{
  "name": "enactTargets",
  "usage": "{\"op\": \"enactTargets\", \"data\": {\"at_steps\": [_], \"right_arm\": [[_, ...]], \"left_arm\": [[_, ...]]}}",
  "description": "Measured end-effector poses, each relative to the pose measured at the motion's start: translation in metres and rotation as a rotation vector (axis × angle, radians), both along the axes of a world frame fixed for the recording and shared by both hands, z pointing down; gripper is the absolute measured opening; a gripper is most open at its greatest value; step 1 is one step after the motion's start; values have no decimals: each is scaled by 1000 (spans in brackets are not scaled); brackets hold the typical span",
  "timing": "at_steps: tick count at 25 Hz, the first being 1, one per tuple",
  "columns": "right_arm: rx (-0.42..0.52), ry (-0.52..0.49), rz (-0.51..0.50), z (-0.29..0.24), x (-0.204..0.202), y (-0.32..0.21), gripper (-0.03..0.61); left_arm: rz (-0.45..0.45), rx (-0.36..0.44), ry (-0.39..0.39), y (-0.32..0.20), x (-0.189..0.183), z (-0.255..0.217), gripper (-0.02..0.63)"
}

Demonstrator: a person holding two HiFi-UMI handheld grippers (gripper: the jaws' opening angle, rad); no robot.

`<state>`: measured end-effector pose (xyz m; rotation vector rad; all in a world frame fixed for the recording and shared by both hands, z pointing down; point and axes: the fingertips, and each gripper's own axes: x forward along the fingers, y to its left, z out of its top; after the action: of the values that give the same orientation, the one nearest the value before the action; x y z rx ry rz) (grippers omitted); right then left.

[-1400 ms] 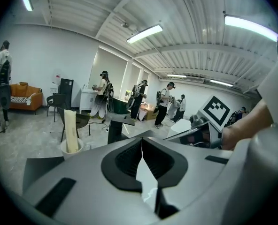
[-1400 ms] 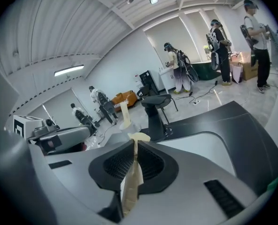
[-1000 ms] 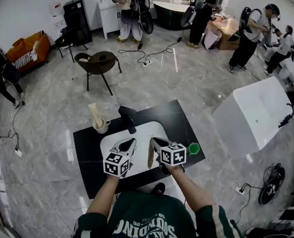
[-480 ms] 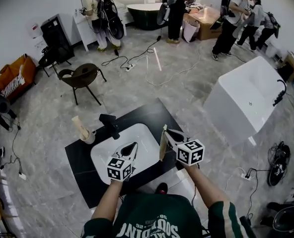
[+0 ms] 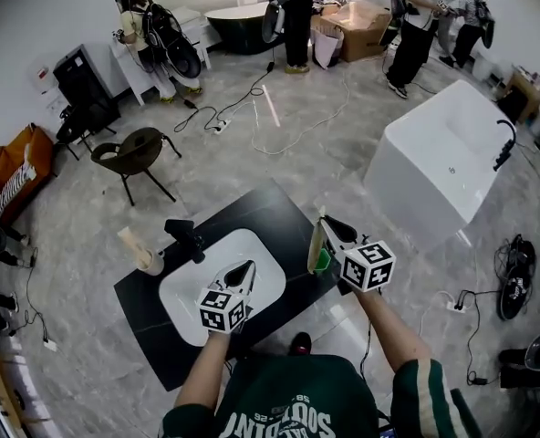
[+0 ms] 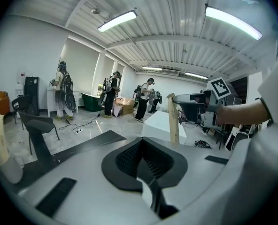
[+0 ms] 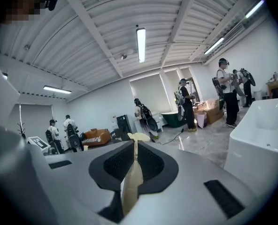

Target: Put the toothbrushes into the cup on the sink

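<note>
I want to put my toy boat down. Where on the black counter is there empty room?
The counter is bare behind the white basin, toward the far corner, and along the near left edge. The back left is crowded by the cup and the faucet. The right edge is busy too: the right gripper hangs there holding a toothbrush.

A pale toothbrush (image 5: 315, 245) is gripped upright in the right gripper (image 5: 330, 226), over the right edge of the black counter (image 5: 270, 213). The left gripper (image 5: 243, 270) is held above the white basin (image 5: 183, 295). A cup (image 5: 150, 263) is seen beside the black tap (image 5: 186, 237)
</note>
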<state>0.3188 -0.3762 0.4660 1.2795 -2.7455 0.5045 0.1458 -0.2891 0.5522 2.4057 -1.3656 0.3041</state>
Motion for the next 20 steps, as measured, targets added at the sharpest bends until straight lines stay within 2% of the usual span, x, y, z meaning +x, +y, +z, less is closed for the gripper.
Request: {"op": "enactTargets", "data": {"at_steps": [8,12,20], "right_arm": [[89,37,37,16,20,-13,54],[104,82,92,26,29,-16,54],[121,127,129,53,28,-14,55]], "left_arm": [[-26,-12,-1,-1,8,3,11],[-56,-17,-11,1,0,2,11],[-94,-24,-18,8,-10,5,11]]}}
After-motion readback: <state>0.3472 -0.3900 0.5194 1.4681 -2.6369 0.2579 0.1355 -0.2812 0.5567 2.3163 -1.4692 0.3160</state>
